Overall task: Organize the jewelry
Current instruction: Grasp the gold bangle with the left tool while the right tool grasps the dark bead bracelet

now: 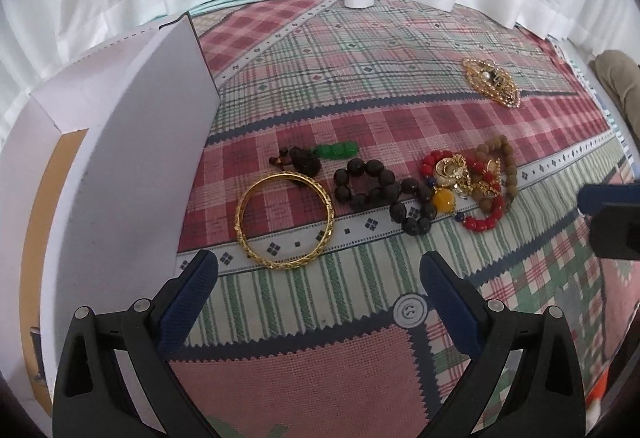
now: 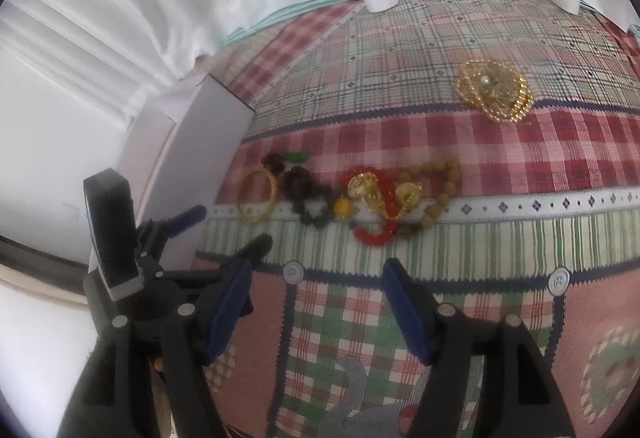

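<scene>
Two views, two grippers, nothing picked up so far. From the left wrist: left gripper (image 1: 318, 270) low over the quilt (image 1: 320, 370), fingers (image 1: 192, 294) spread wide and empty, aimed at the bangle (image 1: 285, 222) lying flat just ahead. Beside the bangle, a dark pendant (image 1: 301, 163) touching a green charm (image 1: 339, 150), then a string of black beads (image 1: 384, 196), then a tangle of red beads (image 1: 482, 217), gold pieces and brown beads (image 1: 505, 162). Well apart, farther back, a gold brooch (image 1: 493, 80). At the left, a white box (image 1: 132, 142), flap raised; probably the place for the jewelry, though its inside mostly hidden behind that flap, only a brown strip showing. Right gripper (image 1: 612, 216) cut off at the frame edge here. From the right wrist: right gripper (image 2: 316, 288) also held above the quilt, fingers (image 2: 408, 314) apart, gripping nothing, short of the red beads (image 2: 372, 234). Left gripper (image 2: 224, 230) seen from the side, fingers parted, between the box (image 2: 200, 142) and the bangle (image 2: 258, 198). Likely step: the first approach, bangle as the nearest target. Next move, by that reading: lower, straddle the rim of the bangle, close on it without dragging the pendant along. Hard to make out: this view blurred, so the knot of chains and coins unreadable, and no telling which strands are linked.
</scene>
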`<action>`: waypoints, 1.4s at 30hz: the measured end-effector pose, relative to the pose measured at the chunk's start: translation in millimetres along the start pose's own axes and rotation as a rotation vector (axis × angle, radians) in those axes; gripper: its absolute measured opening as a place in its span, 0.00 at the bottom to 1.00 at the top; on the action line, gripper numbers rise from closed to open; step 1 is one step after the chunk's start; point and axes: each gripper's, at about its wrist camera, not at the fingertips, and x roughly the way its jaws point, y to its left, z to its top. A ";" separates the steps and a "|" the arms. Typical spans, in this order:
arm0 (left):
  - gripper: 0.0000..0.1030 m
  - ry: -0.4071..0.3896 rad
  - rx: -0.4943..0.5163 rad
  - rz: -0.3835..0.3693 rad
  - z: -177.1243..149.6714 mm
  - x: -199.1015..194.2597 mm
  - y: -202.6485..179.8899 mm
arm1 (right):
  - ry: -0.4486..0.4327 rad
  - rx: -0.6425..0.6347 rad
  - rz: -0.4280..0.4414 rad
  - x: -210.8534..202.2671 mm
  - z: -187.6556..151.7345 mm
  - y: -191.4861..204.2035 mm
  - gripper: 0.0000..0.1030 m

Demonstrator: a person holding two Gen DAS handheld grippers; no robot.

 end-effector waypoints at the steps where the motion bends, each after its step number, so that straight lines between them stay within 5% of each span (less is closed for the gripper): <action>1: 0.97 -0.001 0.002 -0.001 -0.5 -0.2 -0.3 | 0.007 -0.012 -0.004 3.5 4.0 2.8 0.67; 13: 0.98 -0.016 -0.031 -0.053 -18.1 -17.4 16.6 | 0.085 -0.156 -0.048 57.2 39.3 30.5 0.67; 18: 0.97 -0.054 0.031 -0.055 -10.8 -12.6 13.0 | 0.109 -0.155 -0.022 71.5 56.5 29.5 0.67; 27: 0.64 -0.046 0.129 -0.027 2.4 21.5 0.1 | 0.172 -0.135 0.002 112.6 67.0 34.9 0.50; 35: 0.50 -0.042 0.094 -0.028 -1.5 36.1 9.0 | 0.178 -0.258 -0.134 140.3 65.1 51.5 0.24; 37: 0.24 -0.042 0.102 -0.049 -4.0 33.3 5.1 | 0.177 -0.271 -0.137 141.6 62.7 53.1 0.13; 39: 0.07 -0.031 0.109 -0.042 -4.8 31.0 1.1 | 0.176 -0.273 -0.146 140.7 59.2 53.8 0.13; 42: 0.03 -0.014 0.086 -0.044 -13.7 23.7 2.6 | 0.139 -0.257 -0.122 122.6 52.3 52.5 0.13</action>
